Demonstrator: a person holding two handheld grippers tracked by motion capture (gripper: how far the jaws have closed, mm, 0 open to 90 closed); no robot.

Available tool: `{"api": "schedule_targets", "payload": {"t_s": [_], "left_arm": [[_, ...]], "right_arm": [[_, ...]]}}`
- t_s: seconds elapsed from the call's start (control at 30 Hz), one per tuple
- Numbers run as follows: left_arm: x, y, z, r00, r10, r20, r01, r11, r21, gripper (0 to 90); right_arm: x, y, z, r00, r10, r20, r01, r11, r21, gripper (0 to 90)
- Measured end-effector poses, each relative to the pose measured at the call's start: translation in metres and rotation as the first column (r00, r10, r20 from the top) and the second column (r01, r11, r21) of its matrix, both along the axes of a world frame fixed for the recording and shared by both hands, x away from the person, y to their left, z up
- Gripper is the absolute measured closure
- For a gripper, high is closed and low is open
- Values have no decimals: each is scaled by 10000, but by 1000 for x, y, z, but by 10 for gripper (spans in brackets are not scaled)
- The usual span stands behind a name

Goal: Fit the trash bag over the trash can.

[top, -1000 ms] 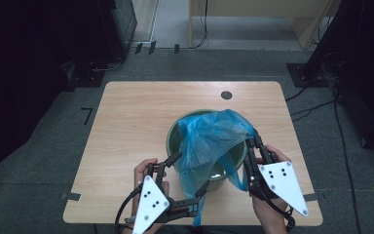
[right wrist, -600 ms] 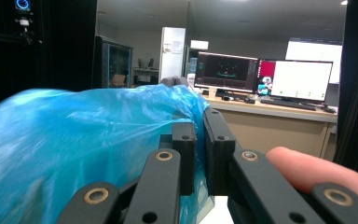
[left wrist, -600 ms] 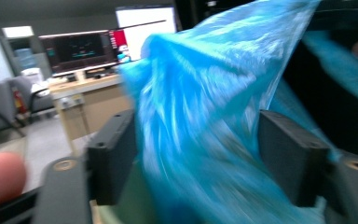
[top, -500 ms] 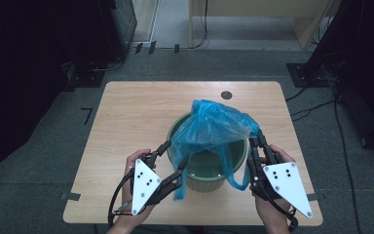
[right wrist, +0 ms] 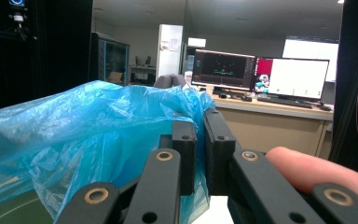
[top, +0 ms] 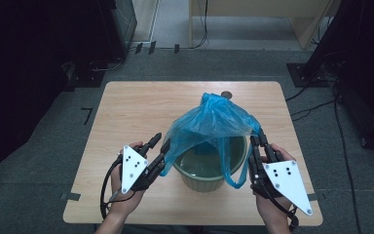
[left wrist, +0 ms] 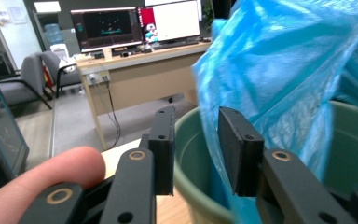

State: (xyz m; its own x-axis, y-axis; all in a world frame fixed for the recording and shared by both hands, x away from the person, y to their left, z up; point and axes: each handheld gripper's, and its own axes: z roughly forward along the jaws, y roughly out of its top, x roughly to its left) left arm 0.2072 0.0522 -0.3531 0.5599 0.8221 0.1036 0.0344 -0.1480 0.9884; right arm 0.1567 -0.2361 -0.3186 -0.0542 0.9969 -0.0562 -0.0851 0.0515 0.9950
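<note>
A thin blue plastic bag (top: 214,122) stands peaked over a green bin (top: 202,178) at the table's front middle. My right gripper (top: 258,139) is at the bin's right rim and is shut on the bag's edge (right wrist: 98,126), with the film pinched between its jaws (right wrist: 199,119). At the left rim, my left gripper (top: 161,140) has just been closing. A gap still shows between its jaws (left wrist: 196,116). The bag's edge (left wrist: 279,60) and the bin's rim (left wrist: 186,154) lie in that gap, with the film against the right-hand jaw only.
The wooden table (top: 126,107) has bare room left of and behind the bin. A small dark round disc (top: 226,94) sits near the far edge. Dark equipment and cables stand on the floor around the table.
My left gripper has moved from the bin's front to its left rim and its jaws have narrowed. The bag has risen into a peak over the bin. The right gripper has stayed put.
</note>
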Motion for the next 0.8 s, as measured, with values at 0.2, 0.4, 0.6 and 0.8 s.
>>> {"api": "schedule_targets", "payload": {"t_s": [0.2, 0.4, 0.6, 0.8], "left_arm": [[4, -1, -5, 9983, -476, -350, 478, 9988, 47, 799], [13, 6, -7, 9960, -383, -808, 392, 9992, 99, 898], [18, 12, -9, 9966, -273, -778, 298, 9991, 314, 900], [23, 17, -13, 9974, -9, -721, 36, 9993, 375, 900]], "right_arm": [[2, -1, -2, 10000, -27, -62, 27, 10000, -33, 858], [9, -2, -10, 9991, -212, -380, 195, 9988, -444, 839], [26, -4, -27, 9934, -572, -993, 448, 9914, -1232, 801], [41, -8, -42, 9822, -801, -1700, 491, 9825, -1794, 713]]}}
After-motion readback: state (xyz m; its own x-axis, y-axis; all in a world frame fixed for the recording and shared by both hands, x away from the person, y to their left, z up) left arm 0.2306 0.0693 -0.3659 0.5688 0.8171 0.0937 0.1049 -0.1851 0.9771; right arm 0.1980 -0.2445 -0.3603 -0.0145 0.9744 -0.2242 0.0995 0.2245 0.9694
